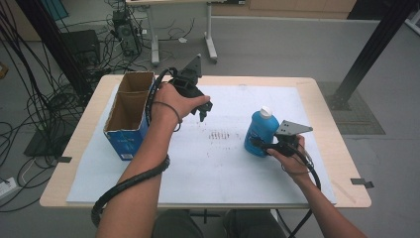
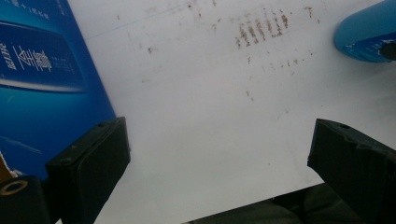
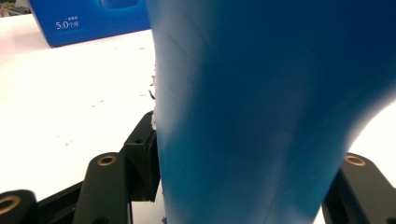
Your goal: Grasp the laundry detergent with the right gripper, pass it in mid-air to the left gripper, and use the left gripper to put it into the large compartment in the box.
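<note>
Both fingers of my right gripper pinch the blue bottle; I lift straight, left gripper spread.

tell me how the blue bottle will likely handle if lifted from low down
The bottle stands tall and upright, so it may tip if nudged high. Its smooth, probably plastic wall could slip in the right gripper. The cap is on, so spills seem unlikely.
</note>
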Tool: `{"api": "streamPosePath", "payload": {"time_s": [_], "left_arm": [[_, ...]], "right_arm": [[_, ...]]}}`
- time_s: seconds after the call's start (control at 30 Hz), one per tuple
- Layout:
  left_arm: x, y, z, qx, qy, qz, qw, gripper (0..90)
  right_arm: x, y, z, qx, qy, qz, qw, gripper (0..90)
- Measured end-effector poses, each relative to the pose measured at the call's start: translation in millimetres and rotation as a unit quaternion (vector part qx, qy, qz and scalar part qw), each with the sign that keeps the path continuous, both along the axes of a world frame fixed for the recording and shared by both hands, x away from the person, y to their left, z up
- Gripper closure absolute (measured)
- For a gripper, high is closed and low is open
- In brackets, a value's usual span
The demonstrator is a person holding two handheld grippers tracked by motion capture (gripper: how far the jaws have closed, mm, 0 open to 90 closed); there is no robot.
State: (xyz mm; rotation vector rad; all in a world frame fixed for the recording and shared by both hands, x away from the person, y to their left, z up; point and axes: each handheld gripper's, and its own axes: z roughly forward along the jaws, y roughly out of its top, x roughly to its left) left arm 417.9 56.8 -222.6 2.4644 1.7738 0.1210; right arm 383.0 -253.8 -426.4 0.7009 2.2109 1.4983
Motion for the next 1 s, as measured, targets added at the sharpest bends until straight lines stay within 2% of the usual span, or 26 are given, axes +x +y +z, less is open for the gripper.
{"api": "streamPosePath", "payload": {"time_s": [0.4, 1.0], "left_arm": [[-0.6, -0.1, 0.4, -0.001, 0.000, 0.002, 1.0000, 5.9], [-0.6, -0.7, 1.4, 0.009, -0.001, 0.000, 1.0000, 6.0]], "right_arm": [[1.1, -1.4, -0.4, 0.007, 0.004, 0.005, 1.0000, 41.8], [1.9, -1.9, -0.1, 0.004, 0.005, 0.010, 0.9999, 42.3]]}}
